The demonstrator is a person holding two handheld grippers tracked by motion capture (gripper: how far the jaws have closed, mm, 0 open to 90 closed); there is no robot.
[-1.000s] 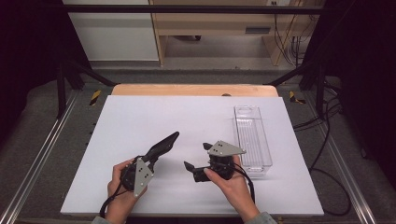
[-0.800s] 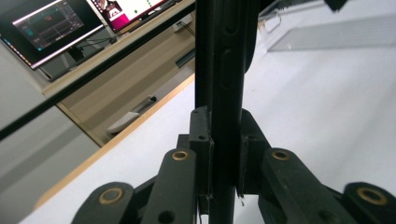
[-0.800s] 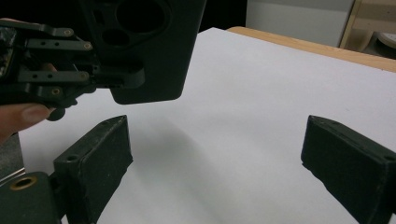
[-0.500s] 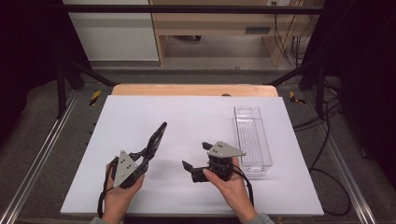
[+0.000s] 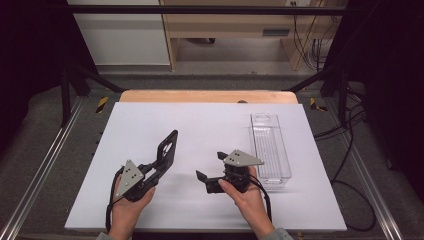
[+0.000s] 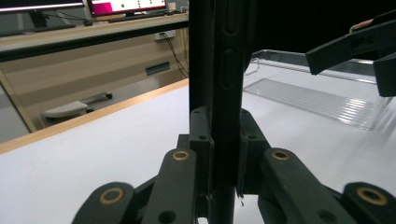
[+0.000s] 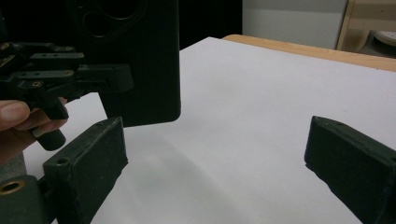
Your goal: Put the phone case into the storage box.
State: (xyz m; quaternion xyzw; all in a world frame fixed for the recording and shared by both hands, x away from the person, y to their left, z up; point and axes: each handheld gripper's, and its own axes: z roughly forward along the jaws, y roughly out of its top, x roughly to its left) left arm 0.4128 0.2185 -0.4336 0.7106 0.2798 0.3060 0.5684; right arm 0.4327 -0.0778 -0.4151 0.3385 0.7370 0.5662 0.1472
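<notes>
Lifted and swung a bit to the side, the left gripper (image 5: 159, 161) squeezes the black phone (image 5: 167, 148) tight between its jaws, ready for the wide-open, empty right gripper (image 5: 212, 166) just beside it.

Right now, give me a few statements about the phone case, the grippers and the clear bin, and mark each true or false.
1. The left gripper is shut on the black phone case. True.
2. The right gripper holds the phone case too. False: its jaws stand open with nothing between them.
3. The clear plastic bin lies on the white table on the right gripper's side. True.
4. The phone case lies inside the bin. False: it is held in the left gripper, apart from the bin.
5. The bin has something in it. False: it looks empty.
</notes>
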